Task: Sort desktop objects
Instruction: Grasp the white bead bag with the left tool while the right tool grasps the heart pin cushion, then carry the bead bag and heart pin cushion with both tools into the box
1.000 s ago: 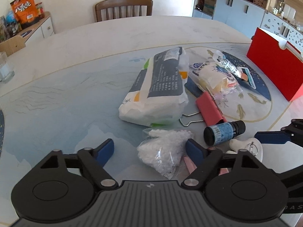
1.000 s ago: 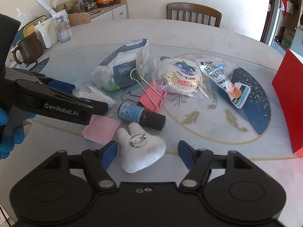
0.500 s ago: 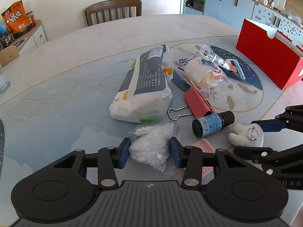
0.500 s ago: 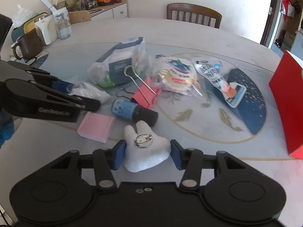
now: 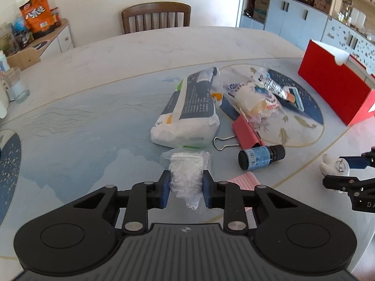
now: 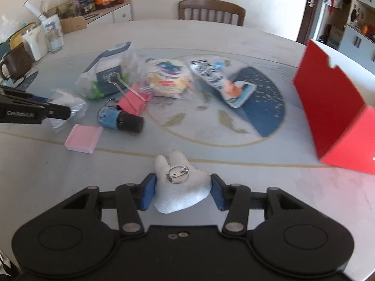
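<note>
While the left hand-held gripper (image 5: 184,188) pinches the crinkly clear bag of white granules (image 5: 186,175) and the right hand-held gripper (image 6: 181,191) clamps the white plush tooth brooch (image 6: 180,188), lift both straight, clearing the blue-labelled dark bottle (image 5: 260,156) beyond on the bench (image 5: 93,107).

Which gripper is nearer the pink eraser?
Left. The left gripper, shut on the clear plastic bag, sits right beside the pink eraser; the right gripper, holding the white plush, is farther away.
</note>
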A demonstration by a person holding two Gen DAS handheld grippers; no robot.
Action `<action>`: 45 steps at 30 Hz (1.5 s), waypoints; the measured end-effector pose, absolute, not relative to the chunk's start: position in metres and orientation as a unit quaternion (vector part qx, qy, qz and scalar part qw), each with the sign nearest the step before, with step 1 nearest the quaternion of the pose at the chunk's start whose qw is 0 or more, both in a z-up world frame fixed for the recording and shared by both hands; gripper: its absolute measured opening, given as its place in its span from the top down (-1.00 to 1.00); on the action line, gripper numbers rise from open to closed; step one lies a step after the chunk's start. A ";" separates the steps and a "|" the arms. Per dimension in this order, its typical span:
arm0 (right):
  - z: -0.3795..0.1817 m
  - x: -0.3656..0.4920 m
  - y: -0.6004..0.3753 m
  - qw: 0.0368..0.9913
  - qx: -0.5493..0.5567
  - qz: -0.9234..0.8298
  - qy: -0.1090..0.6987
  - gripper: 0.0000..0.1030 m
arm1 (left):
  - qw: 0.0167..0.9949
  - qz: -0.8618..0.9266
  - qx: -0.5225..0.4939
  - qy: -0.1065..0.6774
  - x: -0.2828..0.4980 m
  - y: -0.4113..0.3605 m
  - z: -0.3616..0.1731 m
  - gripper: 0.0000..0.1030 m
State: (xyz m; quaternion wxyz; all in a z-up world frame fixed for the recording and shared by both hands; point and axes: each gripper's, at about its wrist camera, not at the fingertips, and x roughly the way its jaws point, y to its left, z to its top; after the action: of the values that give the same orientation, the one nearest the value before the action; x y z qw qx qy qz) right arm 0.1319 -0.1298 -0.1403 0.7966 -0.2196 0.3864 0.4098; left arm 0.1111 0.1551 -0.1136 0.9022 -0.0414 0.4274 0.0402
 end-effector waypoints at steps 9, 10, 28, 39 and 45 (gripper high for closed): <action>-0.118 0.150 -0.164 0.813 -0.193 0.389 0.388 0.05 | 0.906 0.026 -0.056 0.419 0.101 0.133 -0.086 0.48; -0.115 0.152 -0.168 0.815 -0.190 0.387 0.387 0.05 | 0.907 0.023 -0.060 0.417 0.101 0.130 -0.082 0.48; -0.038 0.197 -0.227 0.846 -0.132 0.375 0.354 0.05 | 0.923 -0.074 -0.054 0.374 0.133 0.037 -0.024 0.48; -0.012 0.246 -0.261 0.864 -0.111 0.362 0.332 0.05 | 0.934 -0.122 -0.031 0.335 0.181 -0.047 0.005 0.48; -0.002 0.275 -0.280 0.869 -0.113 0.360 0.319 0.05 | 0.932 -0.144 -0.019 0.333 0.203 -0.093 0.011 0.48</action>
State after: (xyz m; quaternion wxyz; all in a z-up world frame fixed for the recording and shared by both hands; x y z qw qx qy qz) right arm 0.2752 -0.2798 -0.0019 0.8695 -0.1127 0.3187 0.3602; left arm 0.2031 -0.0934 0.0109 0.9318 -0.0194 0.3327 -0.1438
